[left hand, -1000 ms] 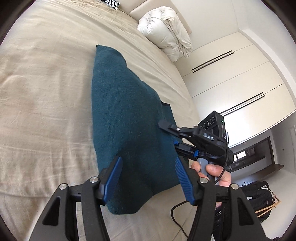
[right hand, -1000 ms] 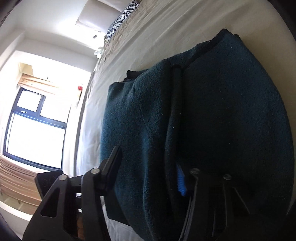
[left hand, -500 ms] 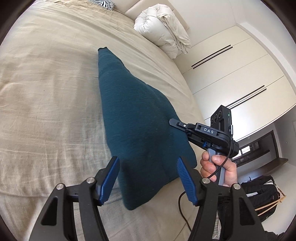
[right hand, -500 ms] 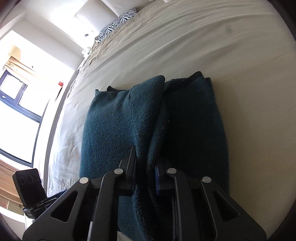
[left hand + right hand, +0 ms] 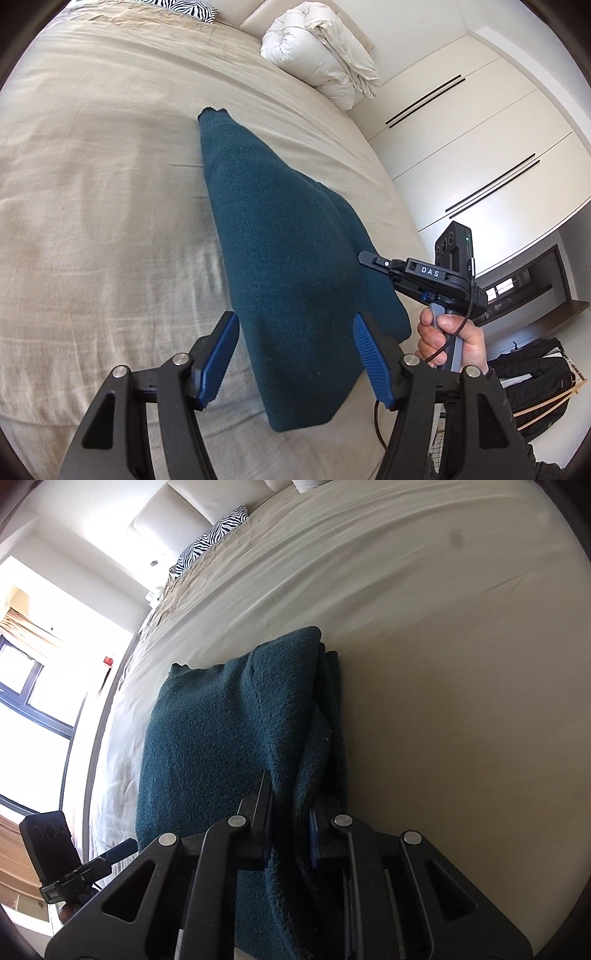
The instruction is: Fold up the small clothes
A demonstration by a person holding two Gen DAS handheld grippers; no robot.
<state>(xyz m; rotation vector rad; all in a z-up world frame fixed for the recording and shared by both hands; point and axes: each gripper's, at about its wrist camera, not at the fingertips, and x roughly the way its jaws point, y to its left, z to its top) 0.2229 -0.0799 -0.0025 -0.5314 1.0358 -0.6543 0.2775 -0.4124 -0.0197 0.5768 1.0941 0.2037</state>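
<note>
Halfway, I judge: the right gripper (image 5: pixel 290 821) is pinching the sweater's (image 5: pixel 284 266) edge at six o'clock; the left gripper (image 5: pixel 295 360), jaws spread, is hovering; final folds possibly remaining.

A wide bed (image 5: pixel 96 192) with a beige, slightly wrinkled sheet carries everything. On it lies a dark teal knitted garment (image 5: pixel 280 266), folded and partly lifted on one side. Near the headboard lie a white rolled duvet (image 5: pixel 321 48) and a zebra-pattern pillow (image 5: pixel 184 6).
</note>
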